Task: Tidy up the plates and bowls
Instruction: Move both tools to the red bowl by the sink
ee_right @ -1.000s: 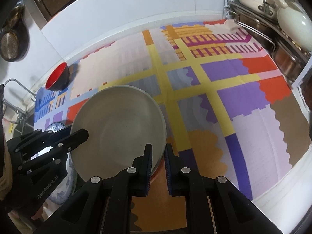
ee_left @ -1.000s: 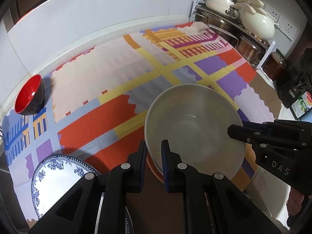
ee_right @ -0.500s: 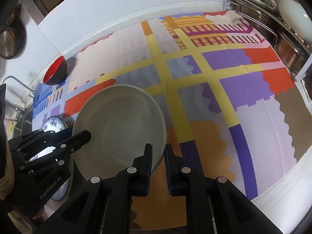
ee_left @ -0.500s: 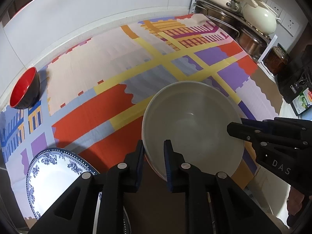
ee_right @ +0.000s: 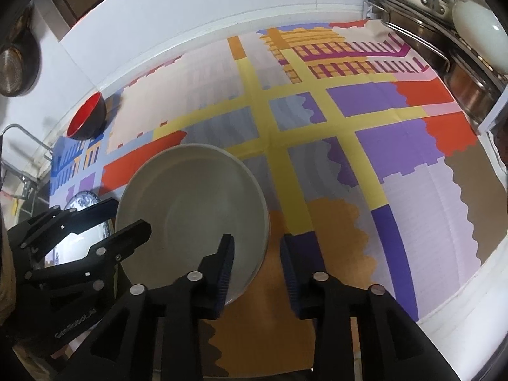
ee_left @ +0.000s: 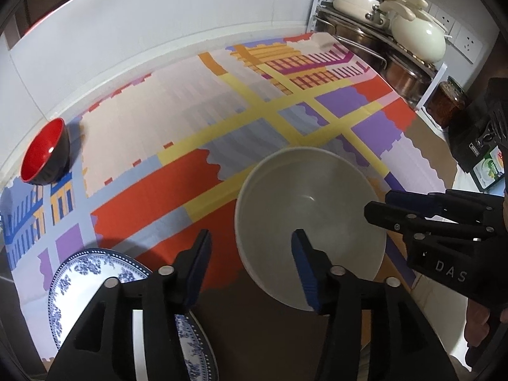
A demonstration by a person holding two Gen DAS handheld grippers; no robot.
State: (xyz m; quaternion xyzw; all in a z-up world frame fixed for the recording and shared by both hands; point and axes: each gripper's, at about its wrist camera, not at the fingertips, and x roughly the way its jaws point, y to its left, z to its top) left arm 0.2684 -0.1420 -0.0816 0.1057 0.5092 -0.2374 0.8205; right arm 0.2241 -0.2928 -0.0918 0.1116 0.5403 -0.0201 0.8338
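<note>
The white bowl (ee_left: 309, 231) sits on the patchwork cloth (ee_left: 190, 120), its rim between both opening grippers' parted, untouching pads. A blue-patterned plate (ee_left: 85, 282) lies near left, a red bowl (ee_left: 46, 152) far left.

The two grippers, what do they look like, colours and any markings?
Both are matte black plastic with angular linked arms, silver round pins and ribbed blue pads inside the fingers. The left gripper bears pale "GenRobot.AI" lettering on its side; the right gripper reads "DAS". No cables or sleeves are visible.

Left gripper (ee_left: 250, 266) and right gripper (ee_right: 257, 270) side by side, angled steeply downward, jaws opening.
</note>
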